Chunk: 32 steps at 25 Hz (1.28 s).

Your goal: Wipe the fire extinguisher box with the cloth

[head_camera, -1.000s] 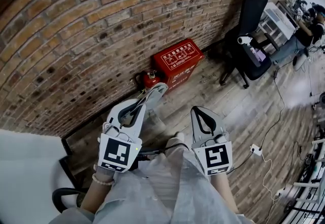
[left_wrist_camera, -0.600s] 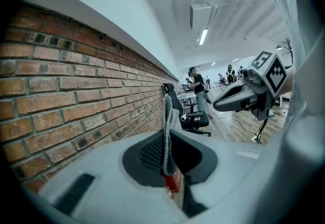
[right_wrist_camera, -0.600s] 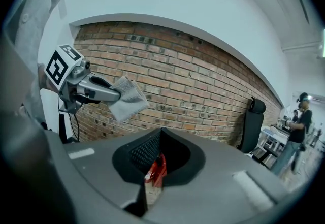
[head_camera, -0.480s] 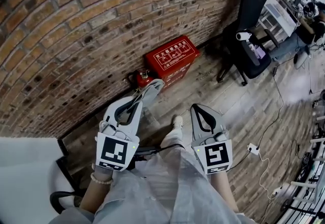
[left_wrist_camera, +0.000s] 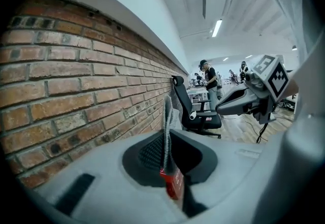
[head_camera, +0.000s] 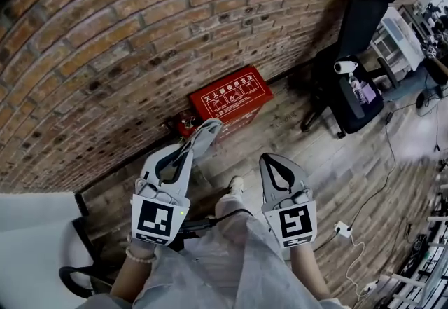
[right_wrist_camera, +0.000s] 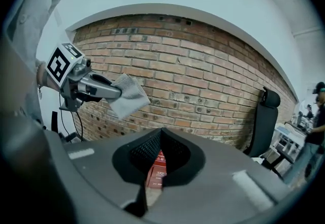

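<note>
The left gripper [head_camera: 210, 129] clamps a grey woven cloth [right_wrist_camera: 130, 97], seen clearest in the right gripper view. The right gripper [head_camera: 270, 159] is closed and empty. Only the head view shows the whole red metal fire extinguisher box [head_camera: 231, 96], at the wooden floor's [head_camera: 301, 139] wall edge.

The fire extinguisher box [head_camera: 231, 96] is showing red with white print against a brick wall [head_camera: 140, 34] displaying reddish-brown courses and pale mortar lines. The cloth [right_wrist_camera: 129, 97] is appearing light grey. The left gripper [head_camera: 210, 131] and the right gripper [head_camera: 271, 159] are showing pale grey shells, each carrying a black-and-white square marker. The plank floor [head_camera: 308, 160] is showing grey-brown grain.
</note>
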Available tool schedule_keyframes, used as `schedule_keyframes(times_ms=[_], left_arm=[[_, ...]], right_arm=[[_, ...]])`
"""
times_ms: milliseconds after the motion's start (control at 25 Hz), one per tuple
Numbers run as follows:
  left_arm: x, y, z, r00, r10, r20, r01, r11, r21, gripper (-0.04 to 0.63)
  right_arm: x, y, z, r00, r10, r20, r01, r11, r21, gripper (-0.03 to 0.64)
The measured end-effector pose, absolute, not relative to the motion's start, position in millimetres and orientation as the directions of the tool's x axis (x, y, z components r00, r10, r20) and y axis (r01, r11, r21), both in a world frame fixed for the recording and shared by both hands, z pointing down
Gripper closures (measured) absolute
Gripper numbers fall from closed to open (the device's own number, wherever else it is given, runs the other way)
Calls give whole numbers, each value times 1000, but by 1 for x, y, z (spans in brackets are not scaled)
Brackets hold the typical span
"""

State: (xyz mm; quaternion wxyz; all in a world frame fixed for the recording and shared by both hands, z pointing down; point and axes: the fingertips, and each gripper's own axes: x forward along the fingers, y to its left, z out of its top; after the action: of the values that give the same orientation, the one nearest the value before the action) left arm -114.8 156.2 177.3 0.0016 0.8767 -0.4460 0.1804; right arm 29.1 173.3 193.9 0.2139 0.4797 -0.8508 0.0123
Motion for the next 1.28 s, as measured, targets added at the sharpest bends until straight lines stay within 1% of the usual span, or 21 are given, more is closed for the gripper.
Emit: schedule_keyframes(times_ms=[240, 440, 680, 920, 1280], left_arm=[[-66, 105, 189, 503, -789, 354, -819, -566, -96, 583], [-22, 63, 205, 496, -781, 380, -827, -558, -67, 583], [14, 17, 227, 476, -788, 391, -850, -526, -25, 583], [34, -19, 245, 476, -787, 392, -862, -506, 29, 583], [49, -72, 301, 490, -767, 414, -861, -500, 92, 583]], right_arm=[[77, 123, 210, -488, -778, 397, -803, 578, 146, 607], [119, 81, 229, -501, -757, 419, -797, 593, 119, 607], [151, 37, 251, -517, -737, 435, -784, 612, 105, 607], [158, 8, 275, -533, -718, 448, -767, 633, 101, 607], [158, -23, 314, -527, -722, 449, -785, 616, 69, 607]])
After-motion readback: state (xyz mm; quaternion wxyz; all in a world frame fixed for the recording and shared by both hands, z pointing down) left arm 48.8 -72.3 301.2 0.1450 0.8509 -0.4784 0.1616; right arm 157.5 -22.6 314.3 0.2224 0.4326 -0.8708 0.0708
